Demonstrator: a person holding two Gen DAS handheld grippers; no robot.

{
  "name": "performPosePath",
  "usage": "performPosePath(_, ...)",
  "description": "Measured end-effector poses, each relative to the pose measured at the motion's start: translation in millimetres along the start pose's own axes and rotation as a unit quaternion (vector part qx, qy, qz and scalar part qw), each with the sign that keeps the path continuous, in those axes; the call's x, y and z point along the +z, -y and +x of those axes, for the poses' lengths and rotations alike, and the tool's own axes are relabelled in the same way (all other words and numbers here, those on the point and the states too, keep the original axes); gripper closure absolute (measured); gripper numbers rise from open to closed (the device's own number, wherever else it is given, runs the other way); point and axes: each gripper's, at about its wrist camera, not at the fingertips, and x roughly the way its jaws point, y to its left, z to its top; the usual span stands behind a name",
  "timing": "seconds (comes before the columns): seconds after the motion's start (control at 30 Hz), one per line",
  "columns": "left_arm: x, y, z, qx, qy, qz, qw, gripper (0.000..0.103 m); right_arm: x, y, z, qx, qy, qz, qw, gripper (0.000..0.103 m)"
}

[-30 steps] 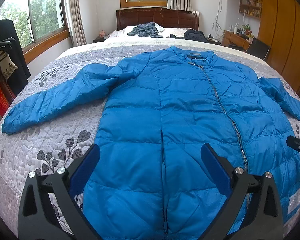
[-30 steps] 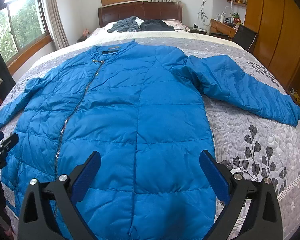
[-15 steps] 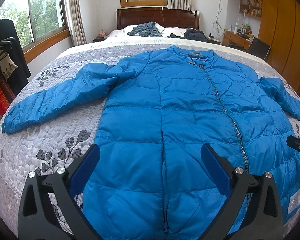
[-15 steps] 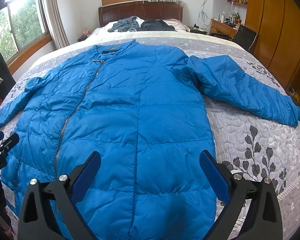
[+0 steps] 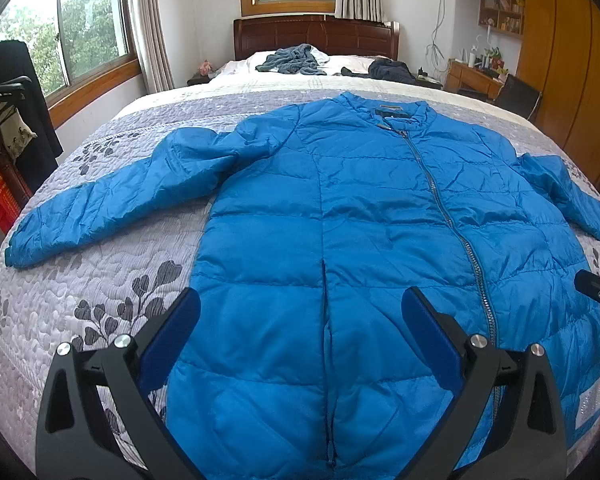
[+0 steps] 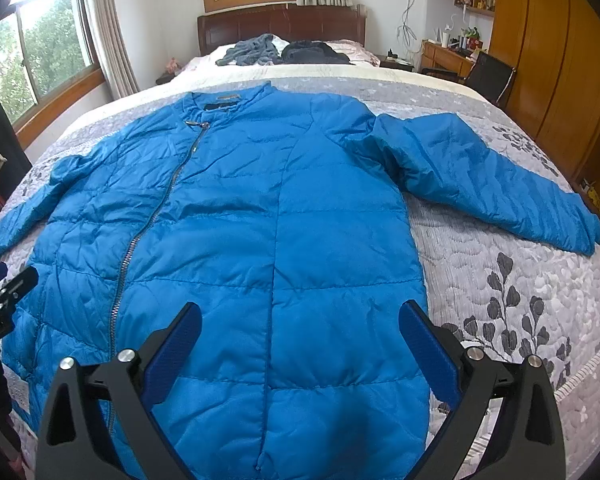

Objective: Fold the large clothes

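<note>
Both wrist views look from the foot of the bed (image 5: 100,264) toward the headboard (image 6: 280,26), close above the jacket's (image 5: 340,220) hem; left view sits further left, and both share the jacket's body.

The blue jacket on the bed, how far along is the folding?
Done: the blue jacket lies spread flat, zipped, on the quilt, both sleeves out. In hand: nothing; the left gripper and right gripper hover open over the hem. Left: every fold.

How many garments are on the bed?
3: a blue puffer jacket spread flat in front, a grey garment and a dark garment crumpled near the headboard. More may be hidden.
</note>
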Motion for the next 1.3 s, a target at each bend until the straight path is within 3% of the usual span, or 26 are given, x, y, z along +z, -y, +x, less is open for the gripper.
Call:
performPosePath(0.4, 1.9, 2.0, 1.7, 0.000, -0.007, 0.005, 1.0000, 0.003, 0.0, 3.8, 0.0, 0.000, 0.003, 0.004, 1.000, 0.004)
performPosePath(0.5, 10.9, 9.5, 4.2, -0.015, -0.012, 0.017, 0.9997, 0.003, 4.1, 18.5, 1.0, 0.013, 0.007, 0.024, 1.000, 0.004)
performPosePath(0.67, 34.7, 38.6, 20.0, -0.063, -0.038, 0.026, 0.9969, 0.003, 17.3, 98.3, 18.8, 0.025, -0.030, 0.111, 0.993, 0.004)
performPosePath(0.93, 73.7, 111.7, 41.0, -0.098, -0.040, 0.038, 0.9937, 0.003, 28.5, 294.6, 37.4, -0.059, -0.044, 0.287, 0.955, 0.004)
performPosePath(1.13, 92.8, 165.7, 50.3, -0.102, -0.004, 0.057, 0.9932, 0.003, 29.1, 378.9, 57.0, -0.072, -0.055, 0.351, 0.932, 0.006)
performPosePath(1.3, 95.9, 186.3, 60.0, -0.105, 0.002, 0.066, 0.9923, 0.003, 33.0, 420.4, 72.8, -0.060, -0.050, 0.372, 0.925, 0.007)
